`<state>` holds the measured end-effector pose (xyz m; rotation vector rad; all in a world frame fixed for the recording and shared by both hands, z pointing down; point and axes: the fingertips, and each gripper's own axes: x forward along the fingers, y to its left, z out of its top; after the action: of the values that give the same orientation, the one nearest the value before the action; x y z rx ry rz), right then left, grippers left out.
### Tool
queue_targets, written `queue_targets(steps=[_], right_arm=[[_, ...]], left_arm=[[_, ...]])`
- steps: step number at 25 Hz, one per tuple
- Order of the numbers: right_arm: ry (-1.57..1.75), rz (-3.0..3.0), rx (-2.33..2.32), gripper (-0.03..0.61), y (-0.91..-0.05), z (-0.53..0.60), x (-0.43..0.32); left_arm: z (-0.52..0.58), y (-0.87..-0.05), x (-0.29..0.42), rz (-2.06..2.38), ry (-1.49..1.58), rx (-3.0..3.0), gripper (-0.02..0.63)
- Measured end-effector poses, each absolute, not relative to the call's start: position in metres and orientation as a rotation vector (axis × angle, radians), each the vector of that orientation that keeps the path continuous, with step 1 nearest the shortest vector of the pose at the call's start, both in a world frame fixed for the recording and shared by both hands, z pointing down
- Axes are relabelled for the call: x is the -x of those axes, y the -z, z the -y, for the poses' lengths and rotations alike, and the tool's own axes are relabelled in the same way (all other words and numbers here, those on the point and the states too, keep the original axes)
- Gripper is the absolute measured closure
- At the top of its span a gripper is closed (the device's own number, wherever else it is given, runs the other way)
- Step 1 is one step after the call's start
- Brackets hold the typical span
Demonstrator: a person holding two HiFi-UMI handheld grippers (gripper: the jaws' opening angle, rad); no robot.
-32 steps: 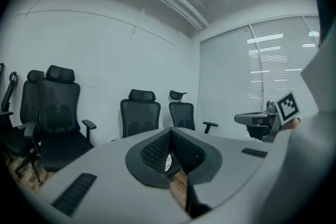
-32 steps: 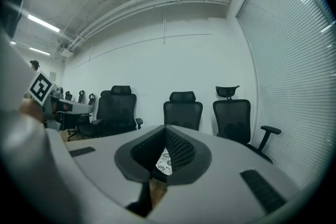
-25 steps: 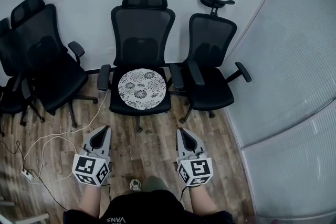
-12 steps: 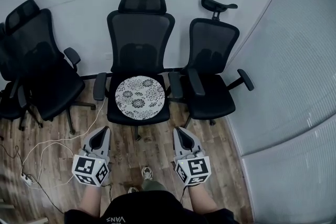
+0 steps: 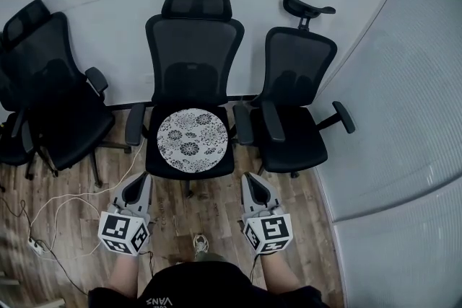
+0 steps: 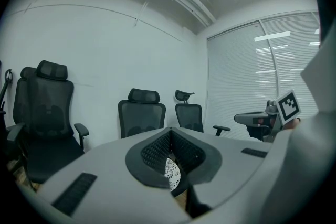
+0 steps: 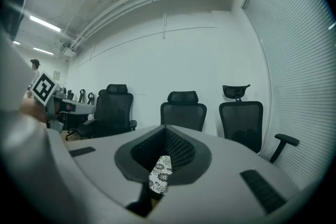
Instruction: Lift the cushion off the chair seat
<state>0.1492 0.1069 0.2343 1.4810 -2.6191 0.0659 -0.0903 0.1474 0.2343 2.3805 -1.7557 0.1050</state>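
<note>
Closing fully, both claws show pads pressed together with nothing gripped. The left gripper point(image 5: 142, 179) and the right gripper point(image 5: 249, 178) hover over the wood-plank floor point(image 5: 213, 207), just in front of the middle black mesh office chair point(image 5: 193, 47), tips aimed at its seat and touching neither seat nor cushion. The left gripper view has its black ribbed pads point(image 6: 157, 148) meeting in a tight line, and the right gripper view shows the same point(image 7: 181, 148).

The round white cushion with black flower print point(image 5: 192, 141) lies flat on the middle chair's seat, centred, between the two armrests, apart from both grippers.

A second black mesh chair point(image 5: 297, 90) stands just right of the middle chair, its armrest close beside the middle chair's. A third black chair point(image 5: 52, 86) stands left of it. A thin white cable point(image 5: 76, 190) runs across the floor left of the middle chair to a white power strip point(image 5: 36, 242).

Hard to see: in both gripper views the cushion is only a sliver through the gap under the shut pads point(image 6: 171, 174) point(image 7: 160, 172), and the grey gripper bodies block the chair seats. The middle chair's base is mostly under its seat. One more dark chair at far left is cut by the frame edge. The person's forearms are cut off at the bottom edge.
</note>
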Motion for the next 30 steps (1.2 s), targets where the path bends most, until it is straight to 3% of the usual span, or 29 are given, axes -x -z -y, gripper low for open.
queue_targets(steps=[12,30], right_arm=[[-0.08,2.647,-1.408,0.561,-0.241,-0.055,-0.159],[-0.107,2.632,-1.46,0.561,-0.24,0.026,-0.106]], left_arm=[[-0.104,-0.236,0.077,1.801,-0.068,-2.352,0.603],[-0.018,-0.231,0.135,1.783,-0.096,-2.365,0.603]])
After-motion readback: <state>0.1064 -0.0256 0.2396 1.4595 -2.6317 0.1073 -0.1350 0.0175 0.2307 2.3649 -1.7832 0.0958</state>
